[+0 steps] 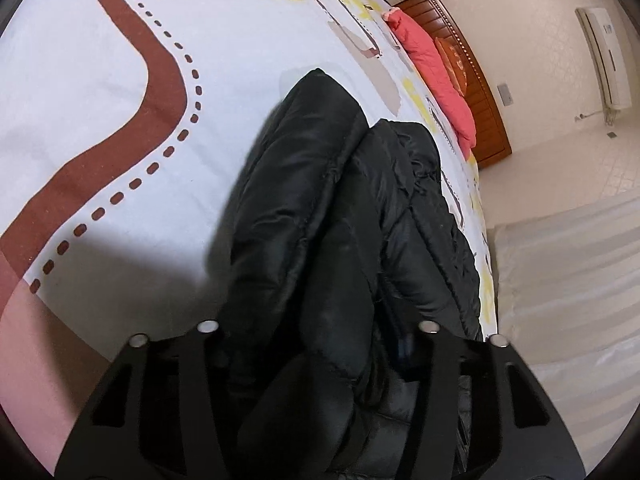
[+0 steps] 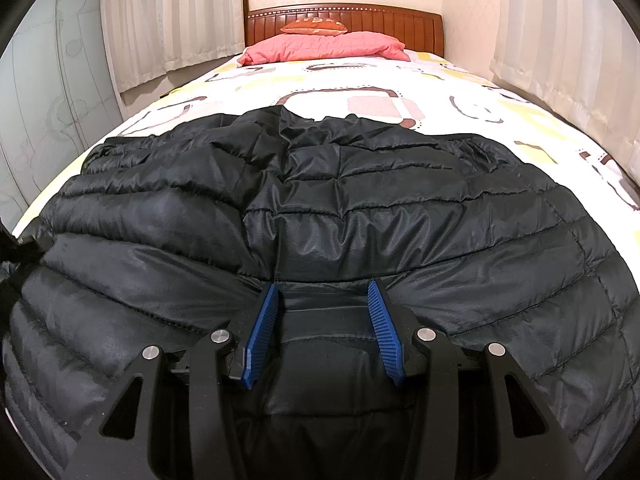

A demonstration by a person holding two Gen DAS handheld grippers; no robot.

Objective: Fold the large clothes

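Note:
A black quilted puffer jacket (image 2: 360, 200) lies spread across the near end of the bed. My right gripper (image 2: 324, 292) sits at its near hem, and the blue pads (image 2: 262, 332) pinch a thick band of fabric between them. In the left wrist view the jacket (image 1: 320, 184) is a bunched, folded mass running away from the camera. A puffy fold fills the gap of my left gripper (image 1: 320, 344) and hides most of the fingers. Only a sliver of blue pad (image 1: 405, 346) shows, pressed against the cloth.
The bed cover (image 2: 360, 76) is white with brown and yellow shapes. A pink pillow (image 2: 320, 48) and an orange cushion (image 2: 314, 26) lie against the wooden headboard (image 2: 400, 20). Curtains (image 2: 168, 20) hang on both sides, and an air conditioner (image 1: 604, 60) is on the wall.

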